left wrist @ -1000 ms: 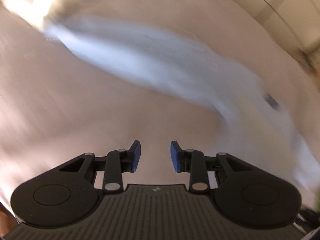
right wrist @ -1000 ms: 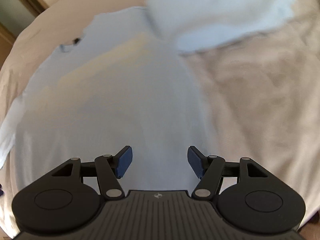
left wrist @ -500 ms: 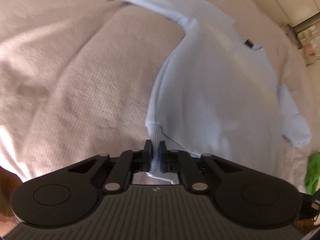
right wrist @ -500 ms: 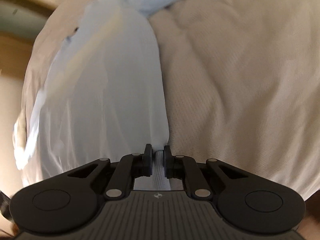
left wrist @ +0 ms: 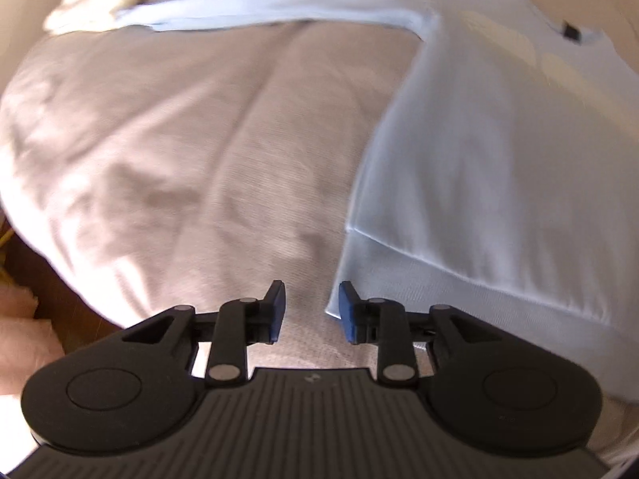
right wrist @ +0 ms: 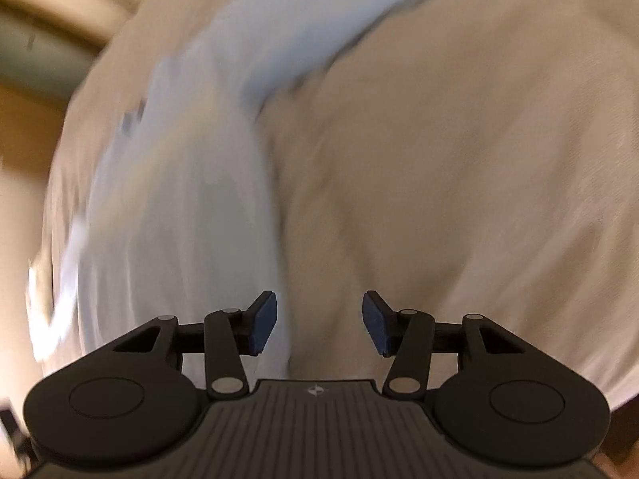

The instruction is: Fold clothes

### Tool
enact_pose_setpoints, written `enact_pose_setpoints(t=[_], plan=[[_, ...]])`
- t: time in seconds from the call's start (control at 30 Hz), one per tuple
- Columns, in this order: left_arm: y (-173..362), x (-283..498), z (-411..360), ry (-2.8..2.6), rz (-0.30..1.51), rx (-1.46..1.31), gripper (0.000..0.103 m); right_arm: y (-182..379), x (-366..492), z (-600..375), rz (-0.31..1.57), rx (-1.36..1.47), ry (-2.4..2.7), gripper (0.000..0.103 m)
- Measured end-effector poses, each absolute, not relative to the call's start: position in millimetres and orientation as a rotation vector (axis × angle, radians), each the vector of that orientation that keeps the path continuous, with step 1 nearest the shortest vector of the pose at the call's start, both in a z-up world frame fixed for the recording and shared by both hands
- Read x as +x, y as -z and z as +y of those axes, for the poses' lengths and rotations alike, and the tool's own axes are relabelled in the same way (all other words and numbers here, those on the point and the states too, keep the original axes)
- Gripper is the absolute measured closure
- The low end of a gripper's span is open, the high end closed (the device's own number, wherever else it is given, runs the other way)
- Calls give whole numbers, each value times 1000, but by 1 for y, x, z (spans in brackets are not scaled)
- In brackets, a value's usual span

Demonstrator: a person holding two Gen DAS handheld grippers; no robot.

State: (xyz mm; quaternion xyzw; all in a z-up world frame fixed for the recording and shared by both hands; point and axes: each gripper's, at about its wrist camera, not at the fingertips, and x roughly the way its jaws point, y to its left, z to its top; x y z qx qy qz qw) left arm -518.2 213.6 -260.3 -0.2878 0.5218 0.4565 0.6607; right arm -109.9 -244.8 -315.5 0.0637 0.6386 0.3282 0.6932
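A pale blue long-sleeved top (left wrist: 499, 151) lies flat on a beige bedcover (left wrist: 199, 159), one sleeve (left wrist: 259, 8) stretched out to the left at the far edge. My left gripper (left wrist: 310, 306) hovers over the cover beside the top's ribbed hem corner (left wrist: 339, 291); its jaws are opening with nothing between them. In the blurred right wrist view the same top (right wrist: 179, 199) fills the left side. My right gripper (right wrist: 318, 323) stands just right of the top's side edge, jaws opening, only bedcover (right wrist: 459, 179) showing between the pads.
The bed's edge drops to a dark wooden floor (left wrist: 52, 299) at the lower left of the left wrist view. A pinkish soft thing (left wrist: 20, 335) lies there. A wall and a doorway (right wrist: 36, 52) show blurred at the upper left of the right wrist view.
Half a second ago both grippers were shut on the top's hem corners. Both have let go and opened, and the hem now lies flat on the bedcover. Both cameras have swung sideways.
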Motion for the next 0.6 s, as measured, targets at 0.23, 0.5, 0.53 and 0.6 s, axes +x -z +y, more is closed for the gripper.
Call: enact_pose_setpoints(t=[0.23, 0.5, 0.53, 0.6], plan=[[245, -452, 215, -895, 1118, -614, 73, 312, 0, -275, 1129, 444, -530, 53], [260, -408, 210, -825, 1112, -635, 70, 368, 109, -299, 992, 841, -320, 70], [263, -405, 212, -819, 1115, -628, 70, 372, 115, -299, 983, 855, -330, 70], [266, -398, 214, -817, 1111, -622, 68, 380, 126, -293, 988, 873, -372, 68]])
